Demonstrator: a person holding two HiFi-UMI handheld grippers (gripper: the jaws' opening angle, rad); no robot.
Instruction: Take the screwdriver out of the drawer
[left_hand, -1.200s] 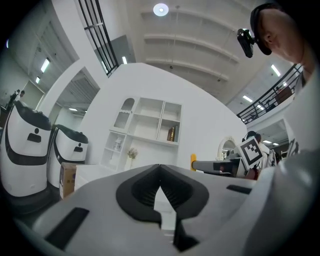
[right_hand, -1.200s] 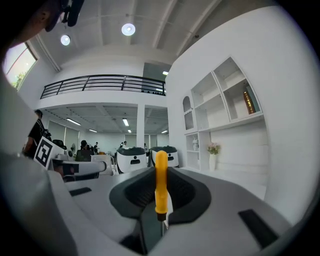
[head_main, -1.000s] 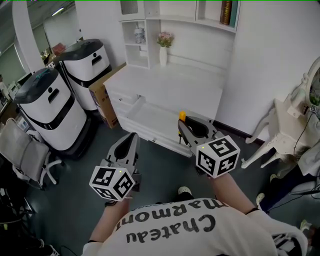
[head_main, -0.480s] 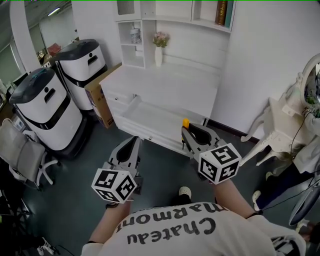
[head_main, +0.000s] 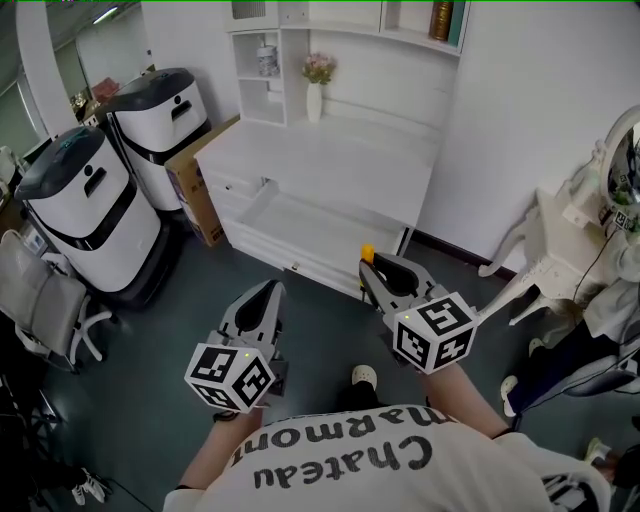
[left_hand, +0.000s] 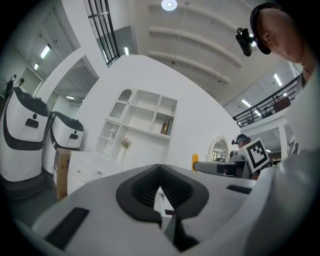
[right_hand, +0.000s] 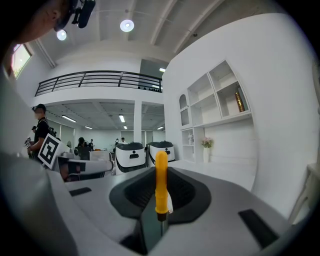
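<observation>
The right gripper (head_main: 368, 270) is clamped on the yellow-handled screwdriver (right_hand: 160, 181), a slim tool with a plastic grip that stands upright between the narrow jaws, its dark shank pinched low between them. In the head view its yellow tip shows just at the right front corner of the open white drawer (head_main: 300, 226) of the white wooden desk (head_main: 330, 160). Compared with a second ago the gripper has drawn slightly back from the drawer toward the person and the desk sits higher in view, so the tool looks lifted out and the task is all but done. The left gripper (head_main: 268, 292) hangs in front of the drawer's left end, jaws closed on nothing, barely shifted.
</observation>
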